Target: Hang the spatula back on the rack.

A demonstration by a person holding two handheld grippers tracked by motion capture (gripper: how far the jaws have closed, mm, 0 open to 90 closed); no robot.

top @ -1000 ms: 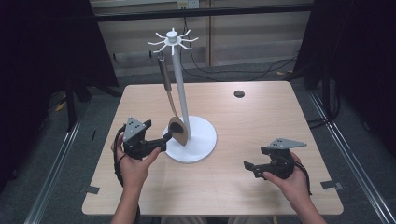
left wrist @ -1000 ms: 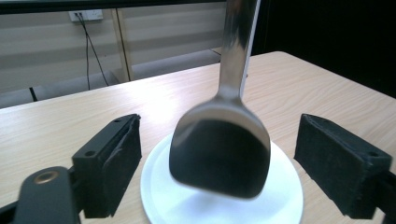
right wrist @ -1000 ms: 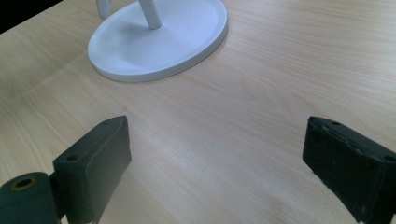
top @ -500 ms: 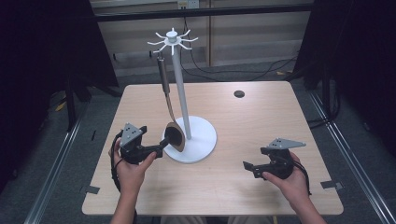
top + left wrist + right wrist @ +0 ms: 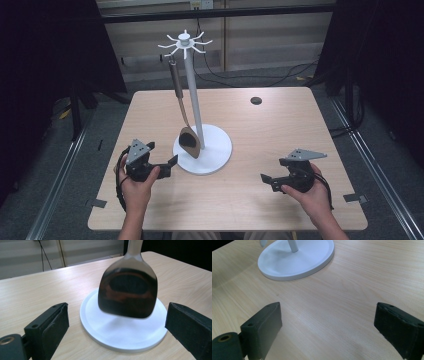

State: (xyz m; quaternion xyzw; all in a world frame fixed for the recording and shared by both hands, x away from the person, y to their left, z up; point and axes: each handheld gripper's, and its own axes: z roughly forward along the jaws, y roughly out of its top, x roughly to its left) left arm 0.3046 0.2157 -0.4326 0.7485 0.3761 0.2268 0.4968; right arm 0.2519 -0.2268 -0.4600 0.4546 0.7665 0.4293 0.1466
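A wooden spatula (image 5: 189, 142) hangs by its handle from a hook of the white utensil stand (image 5: 216, 150), its dark head just above the round base. My left gripper (image 5: 170, 164) sits low at the base's left edge, a little short of the spatula head. Its jaws have just been opening and stand open with nothing between them. In the left gripper view the spatula head (image 5: 128, 290) hangs slightly blurred over the base (image 5: 125, 336), beyond the left gripper (image 5: 117, 313). My right gripper (image 5: 265, 180) rests open at the table's right front; the right gripper view shows the right gripper (image 5: 327, 315) over bare wood.
A small black round disc (image 5: 256, 100) lies at the table's far right. The stand's thin pole (image 5: 193, 95) rises mid-table with several hook arms on top. Grey tape marks (image 5: 95, 203) sit at the table's front edges. Cables run across the floor behind.
The left gripper was at the spatula head; it has drawn back toward the person and sunk, its jaws wider. The spatula now hangs free. The right gripper has not moved.
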